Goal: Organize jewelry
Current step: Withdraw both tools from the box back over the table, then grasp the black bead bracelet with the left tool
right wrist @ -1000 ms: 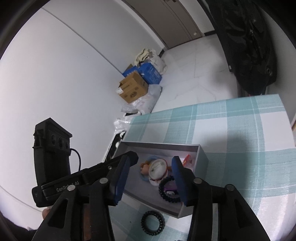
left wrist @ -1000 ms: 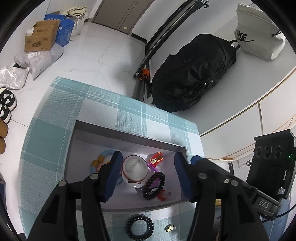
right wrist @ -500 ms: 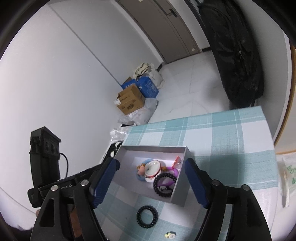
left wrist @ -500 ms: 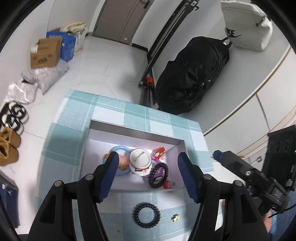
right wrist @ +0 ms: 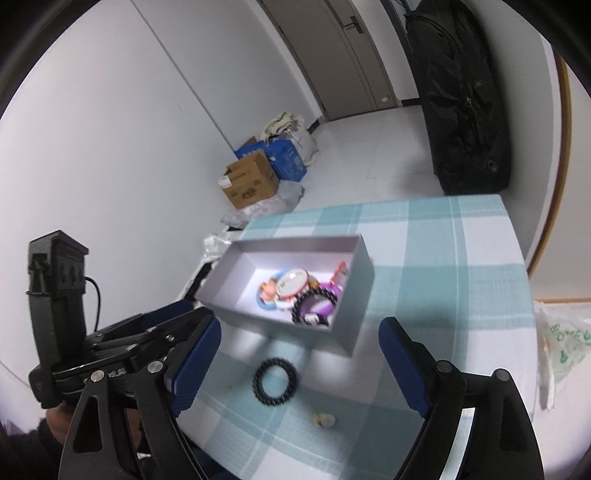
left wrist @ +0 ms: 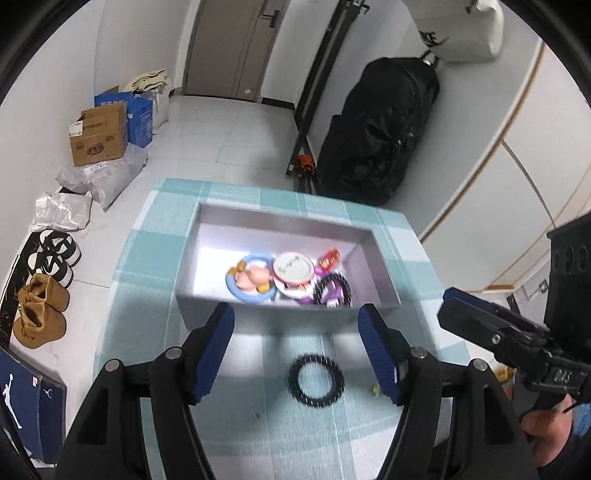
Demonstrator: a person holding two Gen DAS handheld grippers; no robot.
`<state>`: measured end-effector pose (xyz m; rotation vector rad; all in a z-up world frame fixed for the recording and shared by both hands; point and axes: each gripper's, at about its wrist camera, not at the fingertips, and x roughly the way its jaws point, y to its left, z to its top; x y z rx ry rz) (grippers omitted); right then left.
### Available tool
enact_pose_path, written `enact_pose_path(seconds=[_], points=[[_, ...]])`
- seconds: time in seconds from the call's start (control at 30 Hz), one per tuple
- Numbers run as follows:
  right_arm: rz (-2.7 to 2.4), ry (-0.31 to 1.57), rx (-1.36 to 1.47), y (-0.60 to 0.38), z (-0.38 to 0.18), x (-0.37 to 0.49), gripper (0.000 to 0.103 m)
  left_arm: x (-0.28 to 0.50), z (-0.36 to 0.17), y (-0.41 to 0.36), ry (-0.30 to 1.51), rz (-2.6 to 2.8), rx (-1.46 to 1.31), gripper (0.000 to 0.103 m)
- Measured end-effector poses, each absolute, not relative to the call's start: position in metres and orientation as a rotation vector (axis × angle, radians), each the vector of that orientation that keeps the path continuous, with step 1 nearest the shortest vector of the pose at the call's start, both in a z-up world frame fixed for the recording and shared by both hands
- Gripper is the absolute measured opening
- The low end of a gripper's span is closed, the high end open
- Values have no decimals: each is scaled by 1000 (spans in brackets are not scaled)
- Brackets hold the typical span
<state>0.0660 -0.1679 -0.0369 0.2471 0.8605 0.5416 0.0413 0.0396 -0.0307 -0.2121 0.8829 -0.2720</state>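
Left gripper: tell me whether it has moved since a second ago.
Yes. The left gripper has pulled back from over the gray box to the near side of it, its jaws opening wider with nothing between them.

Beyond fingers, on floor: black backpack against wall, far right. Cardboard box and blue box far left, grey plastic bags before them. Brown boots left of left finger. Closed door straight ahead. White bag above backpack.
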Motion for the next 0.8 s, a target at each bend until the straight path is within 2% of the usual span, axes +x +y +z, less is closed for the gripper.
enact_pose_path(seconds=[0.13,0.8], points=[[524,881,222,-170,-45,59,89,35,-42,32,916,-269,-157,73],[471,988,201,-183,-73,43,98,29,-82,6,1040,-230,37,73]])
